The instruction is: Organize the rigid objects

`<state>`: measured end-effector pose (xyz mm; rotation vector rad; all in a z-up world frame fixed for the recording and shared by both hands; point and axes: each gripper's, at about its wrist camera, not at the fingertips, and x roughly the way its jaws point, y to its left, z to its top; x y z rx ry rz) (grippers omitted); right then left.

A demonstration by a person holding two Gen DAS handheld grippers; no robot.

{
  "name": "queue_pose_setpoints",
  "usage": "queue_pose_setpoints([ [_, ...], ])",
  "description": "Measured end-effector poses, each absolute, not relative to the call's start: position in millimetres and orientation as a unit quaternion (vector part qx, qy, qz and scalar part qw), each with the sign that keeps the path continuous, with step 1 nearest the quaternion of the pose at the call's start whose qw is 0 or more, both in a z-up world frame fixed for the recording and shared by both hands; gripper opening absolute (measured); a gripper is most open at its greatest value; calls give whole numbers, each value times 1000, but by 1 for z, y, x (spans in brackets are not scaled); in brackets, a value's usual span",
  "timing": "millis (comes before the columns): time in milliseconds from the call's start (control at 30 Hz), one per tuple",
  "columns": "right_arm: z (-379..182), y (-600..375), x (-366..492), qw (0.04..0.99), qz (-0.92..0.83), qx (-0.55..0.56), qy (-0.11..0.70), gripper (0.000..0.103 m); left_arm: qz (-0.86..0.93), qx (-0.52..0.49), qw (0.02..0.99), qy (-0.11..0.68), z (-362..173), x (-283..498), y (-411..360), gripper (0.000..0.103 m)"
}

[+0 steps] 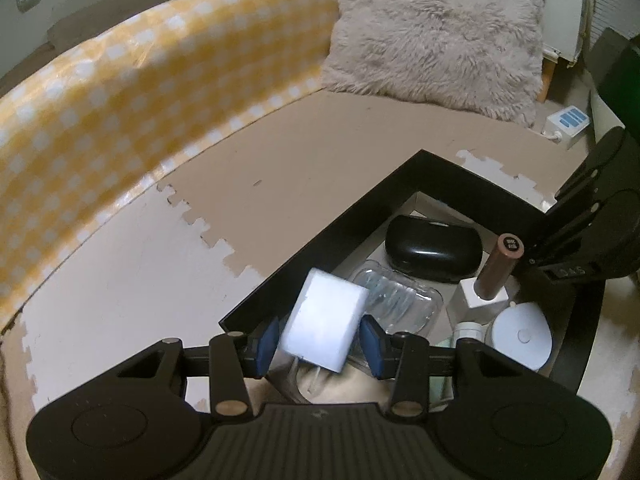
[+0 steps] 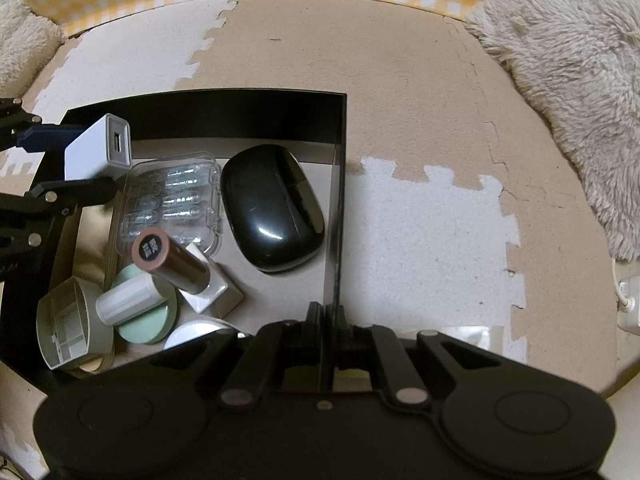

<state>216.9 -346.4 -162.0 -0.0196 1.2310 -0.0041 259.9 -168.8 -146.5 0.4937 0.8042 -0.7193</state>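
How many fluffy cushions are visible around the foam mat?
2. One fluffy cushion lies at the far right of the foam mat; another shows partly at the far left edge. Others may lie outside the views.

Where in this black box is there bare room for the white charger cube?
Bare floor lies in the near corner, between the glossy black oval case, the white square bottle and the right wall of the black box. The left half is crowded: clear plastic case, green round compact.
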Motion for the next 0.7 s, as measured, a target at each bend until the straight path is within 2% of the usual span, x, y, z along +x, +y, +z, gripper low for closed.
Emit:
queue_pose_setpoints([
  [33, -162, -346, 217, 816, -2, -9, 577, 8, -343, 225, 828, 383, -146, 260, -168, 54],
  [100, -162, -346, 217, 816, -2, -9, 578, 8, -354, 208, 823, 391, -143, 259, -168, 71],
  [200, -162, -346, 217, 816, -2, -8, 577, 8, -364, 203, 815, 402, -139, 253, -172, 86],
  [467, -162, -348, 217, 817, 0, -6, 577, 7, -376, 133, 802, 445, -128, 240, -166, 103],
  [700, -162, -348, 217, 817, -1, -6, 577, 7, -368, 108, 797, 467, -119, 223, -160, 103],
])
